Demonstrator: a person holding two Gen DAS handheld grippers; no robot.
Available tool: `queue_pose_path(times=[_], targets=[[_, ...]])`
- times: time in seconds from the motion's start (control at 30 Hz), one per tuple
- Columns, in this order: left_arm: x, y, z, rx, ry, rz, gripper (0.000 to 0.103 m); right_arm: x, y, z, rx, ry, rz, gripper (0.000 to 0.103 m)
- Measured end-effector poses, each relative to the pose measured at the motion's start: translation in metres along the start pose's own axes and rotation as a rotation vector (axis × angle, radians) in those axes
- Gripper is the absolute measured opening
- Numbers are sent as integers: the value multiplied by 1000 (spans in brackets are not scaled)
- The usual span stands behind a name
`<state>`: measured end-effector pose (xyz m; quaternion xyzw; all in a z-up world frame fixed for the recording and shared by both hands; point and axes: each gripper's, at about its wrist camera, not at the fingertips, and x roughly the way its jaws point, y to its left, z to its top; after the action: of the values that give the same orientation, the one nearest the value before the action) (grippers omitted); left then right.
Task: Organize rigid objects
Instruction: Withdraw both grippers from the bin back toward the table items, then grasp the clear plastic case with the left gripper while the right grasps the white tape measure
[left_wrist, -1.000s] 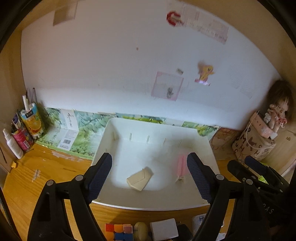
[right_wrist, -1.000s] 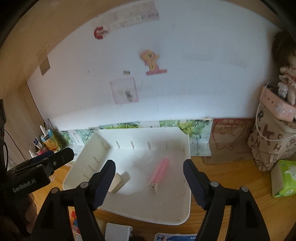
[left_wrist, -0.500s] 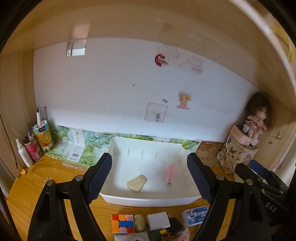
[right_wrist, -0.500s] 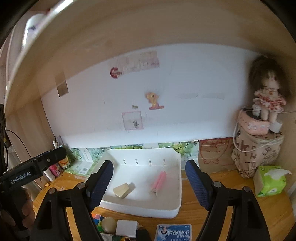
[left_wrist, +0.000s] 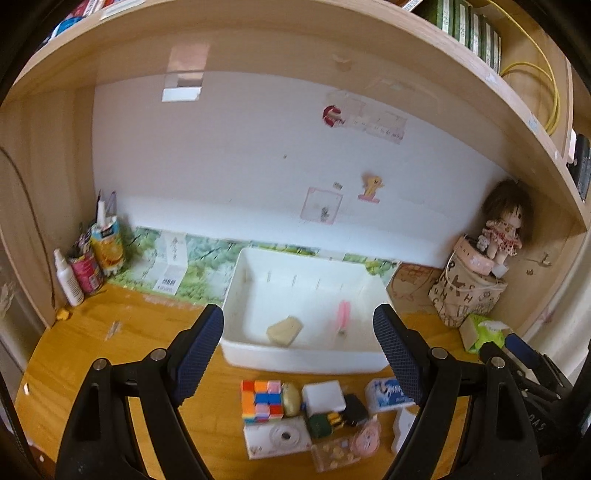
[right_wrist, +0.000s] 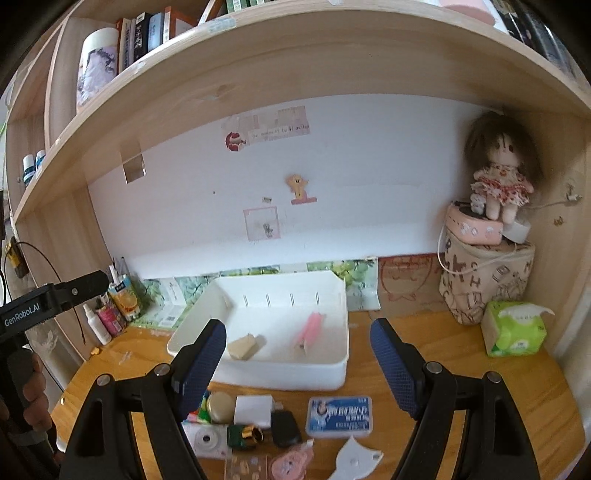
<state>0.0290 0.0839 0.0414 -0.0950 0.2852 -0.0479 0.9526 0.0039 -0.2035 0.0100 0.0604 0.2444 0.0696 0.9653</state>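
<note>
A white bin (left_wrist: 306, 360) (right_wrist: 280, 376) sits on the wooden desk and holds a tan block (left_wrist: 284, 329) (right_wrist: 242, 346) and a pink pen-like item (left_wrist: 343, 314) (right_wrist: 309, 328). In front of it lies a cluster of small items: a colour cube (left_wrist: 261, 401), a white box (left_wrist: 323, 397) (right_wrist: 254, 409), a blue tin (right_wrist: 339, 416) (left_wrist: 388, 394), a white toy camera (left_wrist: 277, 437) (right_wrist: 207, 441), a black item (right_wrist: 284, 428). My left gripper (left_wrist: 297, 352) and right gripper (right_wrist: 297, 363) are both open and empty, held back above the cluster.
Bottles and cartons (left_wrist: 92, 258) stand at the back left. A patterned bag with a doll (right_wrist: 487, 280) and a green tissue pack (right_wrist: 515, 328) stand at the right. A wooden shelf (right_wrist: 295, 66) overhangs the desk.
Both grippers have pulled back and up from the bin. The cluster of small items in front of the bin has come into view.
</note>
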Motion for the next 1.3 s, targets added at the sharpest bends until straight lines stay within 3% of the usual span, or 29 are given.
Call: queue_pose_path(times=[0.13, 0.33, 0.6, 0.87, 1.3], targets=[[0, 11, -14, -19, 55, 22, 86, -10, 4, -14, 1, 26, -14, 81], [15, 29, -36, -47, 198, 73, 86, -14, 14, -34, 18, 88, -29, 81], [34, 40, -58, -11, 352, 75, 88, -13, 26, -55, 38, 162, -49, 81], [67, 47, -84, -5, 564, 31, 88, 1, 26, -74, 103, 254, -96, 81], [109, 40, -110, 29, 795, -54, 88, 27, 8, -105, 257, 413, -210, 81]])
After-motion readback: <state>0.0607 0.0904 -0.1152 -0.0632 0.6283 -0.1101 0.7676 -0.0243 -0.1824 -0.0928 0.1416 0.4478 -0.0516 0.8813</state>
